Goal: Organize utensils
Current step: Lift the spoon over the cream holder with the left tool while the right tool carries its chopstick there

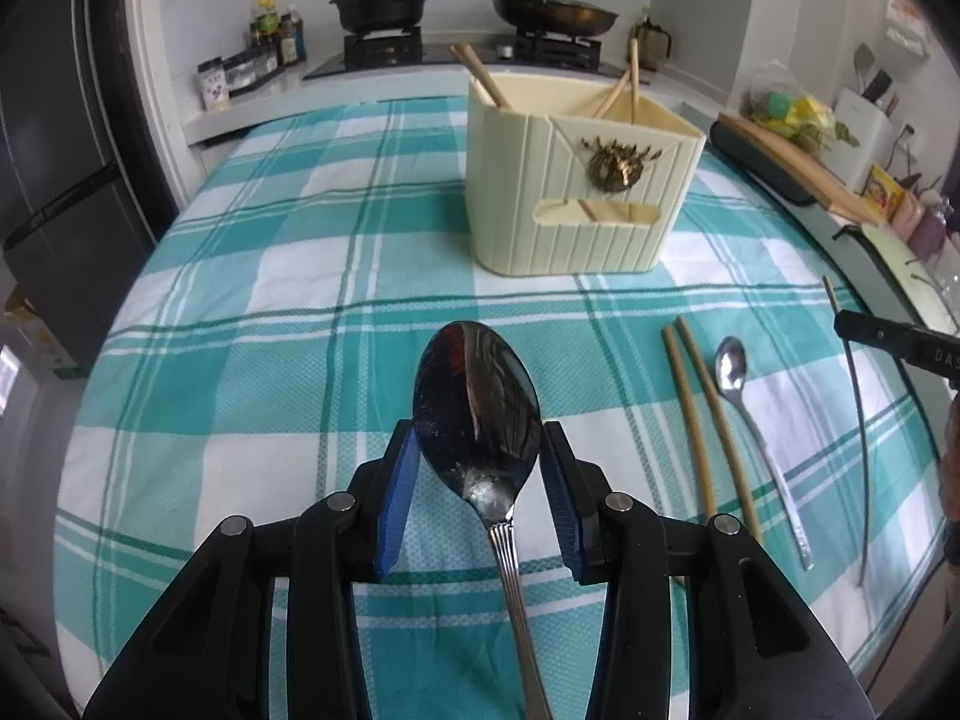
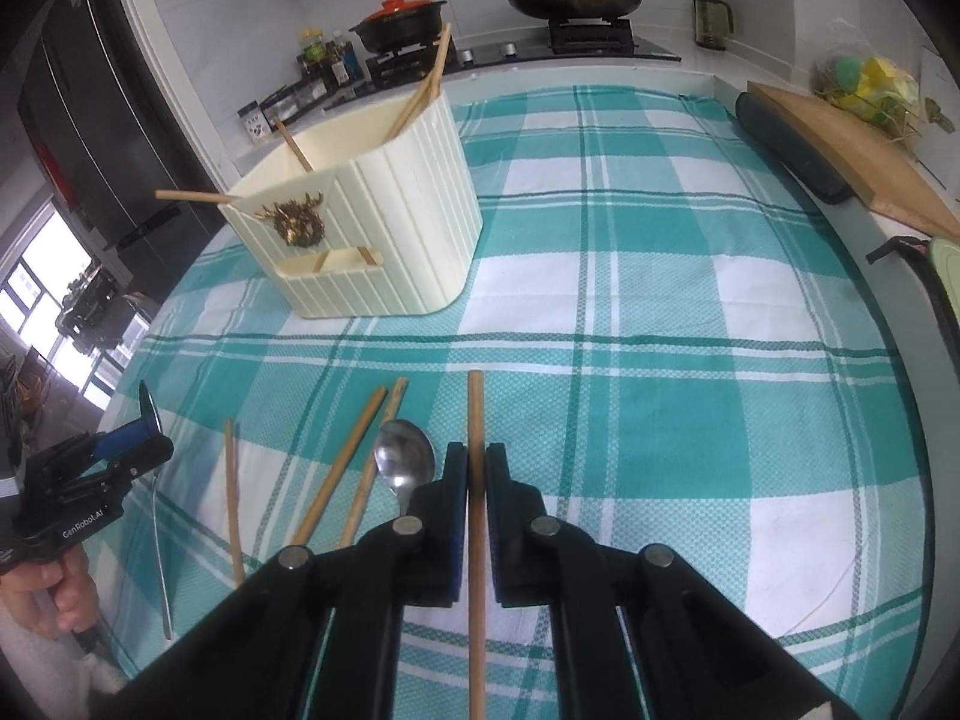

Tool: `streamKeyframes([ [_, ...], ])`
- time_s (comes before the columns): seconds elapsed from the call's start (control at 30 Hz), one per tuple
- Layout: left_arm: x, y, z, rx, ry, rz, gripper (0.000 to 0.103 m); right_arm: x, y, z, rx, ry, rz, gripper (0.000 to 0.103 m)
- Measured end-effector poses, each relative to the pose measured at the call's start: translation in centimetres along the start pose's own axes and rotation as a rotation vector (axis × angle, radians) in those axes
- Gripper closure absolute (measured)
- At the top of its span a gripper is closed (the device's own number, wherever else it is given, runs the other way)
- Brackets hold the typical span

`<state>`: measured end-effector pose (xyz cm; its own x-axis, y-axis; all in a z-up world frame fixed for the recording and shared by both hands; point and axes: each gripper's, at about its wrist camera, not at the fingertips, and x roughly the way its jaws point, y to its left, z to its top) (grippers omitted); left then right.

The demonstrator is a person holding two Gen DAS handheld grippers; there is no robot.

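My left gripper [image 1: 479, 441] is shut on a large steel spoon [image 1: 477, 402] at the bowl, held above the checked cloth; it also shows in the right wrist view [image 2: 129, 444]. My right gripper [image 2: 476, 468] is shut on a wooden chopstick [image 2: 476, 414] that points forward. A cream utensil holder [image 1: 576, 180] with several chopsticks in it stands ahead on the cloth, and shows in the right wrist view [image 2: 372, 210]. On the cloth lie two chopsticks [image 1: 702, 408], a small spoon [image 1: 735, 378] and a thin dark chopstick [image 1: 858, 420].
A teal checked cloth [image 1: 300, 276] covers the table. Behind it is a stove with a black pot [image 1: 381, 3] and a pan [image 1: 555, 9]. A wooden board [image 2: 852, 144] and a dark pad [image 2: 786, 144] lie at the right edge.
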<state>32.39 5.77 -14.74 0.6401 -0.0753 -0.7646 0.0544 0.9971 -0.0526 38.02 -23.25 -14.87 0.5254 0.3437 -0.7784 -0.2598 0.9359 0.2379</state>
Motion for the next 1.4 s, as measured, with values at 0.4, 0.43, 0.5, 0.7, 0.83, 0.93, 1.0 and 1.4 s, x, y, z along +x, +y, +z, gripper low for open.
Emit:
streamKeyframes([
  [0.4,-9.4,0.5,0.2,-0.025,-0.181,-0.057,0.062,-11.8,2.9,-1.9,-0.046,-0.252,0.051,0.097],
  [0.43,-9.9,0.5,0.2,-0.029,-0.191,-0.060,0.062,-12.5,3.1,-2.1,-0.046,-0.273,0.051,0.097],
  [0.5,-10.7,0.5,0.3,-0.035,-0.210,-0.065,0.062,-13.8,3.6,-2.5,-0.050,-0.313,0.045,0.097],
  [0.7,-12.0,0.2,1.0,-0.038,-0.241,-0.081,0.062,-16.4,4.7,-2.6,-0.071,-0.422,0.018,0.097],
  [0.83,-12.9,0.0,1.6,-0.027,-0.254,-0.096,0.062,-17.6,5.4,-2.3,-0.085,-0.461,0.016,0.097],
  [0.93,-13.5,0.1,2.0,-0.026,-0.262,-0.104,0.062,-18.1,5.7,-2.1,-0.099,-0.481,0.007,0.097],
  [1.0,-13.7,0.2,2.3,-0.028,-0.264,-0.114,0.062,-18.2,5.7,-1.9,-0.100,-0.487,0.007,0.097],
  [1.4,-15.4,0.6,6.8,-0.024,-0.278,-0.194,0.062,-17.8,5.9,0.7,-0.117,-0.485,0.010,0.097],
])
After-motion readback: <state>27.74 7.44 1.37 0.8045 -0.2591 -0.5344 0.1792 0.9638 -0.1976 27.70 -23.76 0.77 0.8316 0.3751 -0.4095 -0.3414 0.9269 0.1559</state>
